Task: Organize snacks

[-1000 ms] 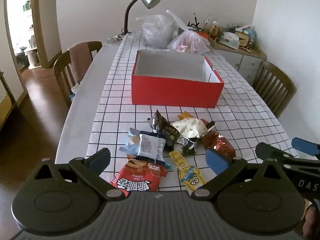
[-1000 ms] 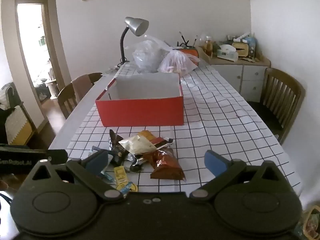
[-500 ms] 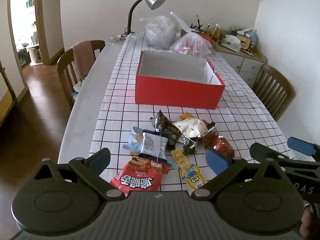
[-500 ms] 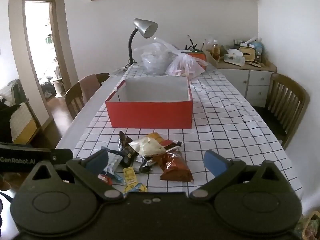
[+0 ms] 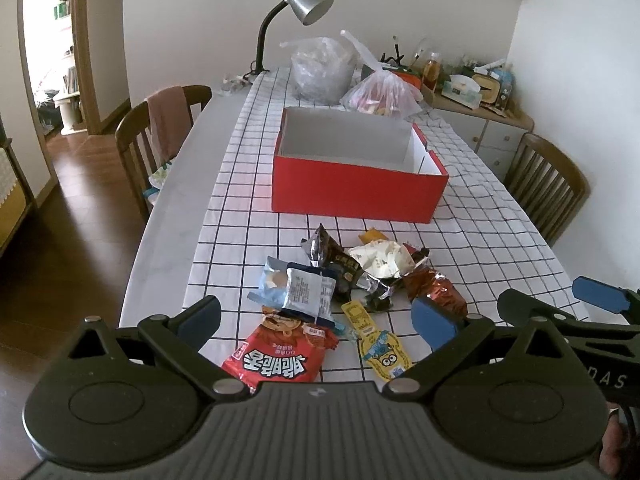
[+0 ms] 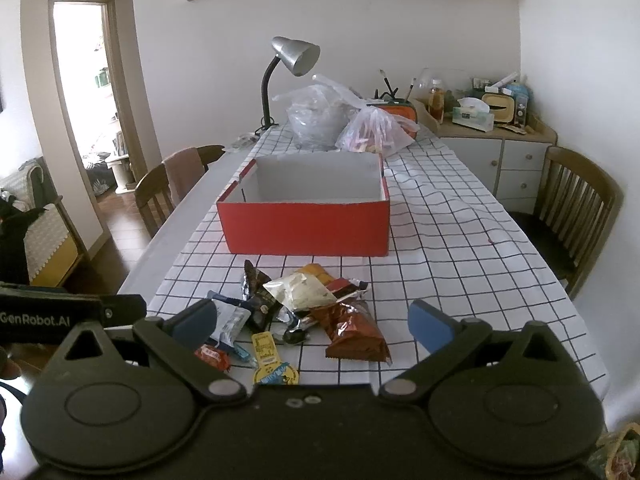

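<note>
A pile of snack packets lies on the checked tablecloth near the front edge: a red packet (image 5: 276,356), a pale blue packet (image 5: 298,290), a yellow cartoon packet (image 5: 382,350), a cream packet (image 5: 380,258) and a brown foil packet (image 5: 434,288). Behind them stands an empty red box (image 5: 356,188). My left gripper (image 5: 316,316) hovers open just in front of the pile, holding nothing. My right gripper (image 6: 312,320) is open too, above the same pile (image 6: 304,308), with the red box (image 6: 306,228) beyond. The right gripper's fingers (image 5: 596,294) show at the left view's right edge.
Two plastic bags (image 5: 348,76) and a grey desk lamp (image 5: 306,0) stand at the table's far end. Wooden chairs sit at the left (image 5: 160,136) and right (image 5: 548,184). A cluttered sideboard (image 6: 492,136) is at the back right. A doorway (image 6: 88,92) opens on the left.
Both grippers have risen and tilted up a little, so the pile and box sit lower in view. Both stay open; no snack has moved.
</note>
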`<state>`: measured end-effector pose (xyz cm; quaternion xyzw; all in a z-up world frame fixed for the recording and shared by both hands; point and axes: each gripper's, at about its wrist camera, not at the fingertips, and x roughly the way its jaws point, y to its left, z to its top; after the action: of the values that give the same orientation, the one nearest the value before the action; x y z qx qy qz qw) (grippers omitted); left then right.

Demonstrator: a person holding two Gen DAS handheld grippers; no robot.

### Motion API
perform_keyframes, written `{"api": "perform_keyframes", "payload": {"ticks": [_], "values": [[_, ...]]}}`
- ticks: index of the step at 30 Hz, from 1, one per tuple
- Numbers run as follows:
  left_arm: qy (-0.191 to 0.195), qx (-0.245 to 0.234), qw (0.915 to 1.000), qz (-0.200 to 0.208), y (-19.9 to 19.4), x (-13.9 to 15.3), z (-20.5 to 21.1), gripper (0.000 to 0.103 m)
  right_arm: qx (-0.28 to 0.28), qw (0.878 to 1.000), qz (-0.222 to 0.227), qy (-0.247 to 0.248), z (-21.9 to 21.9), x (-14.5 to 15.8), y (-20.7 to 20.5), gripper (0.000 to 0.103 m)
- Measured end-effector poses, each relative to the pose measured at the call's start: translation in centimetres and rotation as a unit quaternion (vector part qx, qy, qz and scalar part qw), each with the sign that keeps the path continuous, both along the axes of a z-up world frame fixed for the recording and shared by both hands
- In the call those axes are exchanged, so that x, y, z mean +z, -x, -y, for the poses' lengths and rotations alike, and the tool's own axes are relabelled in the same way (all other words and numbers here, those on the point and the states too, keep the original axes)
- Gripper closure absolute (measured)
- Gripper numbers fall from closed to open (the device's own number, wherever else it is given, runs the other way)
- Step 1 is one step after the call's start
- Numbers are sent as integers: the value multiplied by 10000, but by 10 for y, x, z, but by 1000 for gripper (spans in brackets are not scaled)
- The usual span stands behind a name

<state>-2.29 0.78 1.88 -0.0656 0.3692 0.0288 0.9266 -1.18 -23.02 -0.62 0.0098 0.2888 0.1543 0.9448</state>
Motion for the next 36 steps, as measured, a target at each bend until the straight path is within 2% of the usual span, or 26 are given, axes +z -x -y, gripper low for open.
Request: {"api": "perform_keyframes", "payload": {"ticks": [36], "values": [[-37,-17,9999,158,8,6,-1,1,-31,9999,146,34,-4,7,9,1]]}}
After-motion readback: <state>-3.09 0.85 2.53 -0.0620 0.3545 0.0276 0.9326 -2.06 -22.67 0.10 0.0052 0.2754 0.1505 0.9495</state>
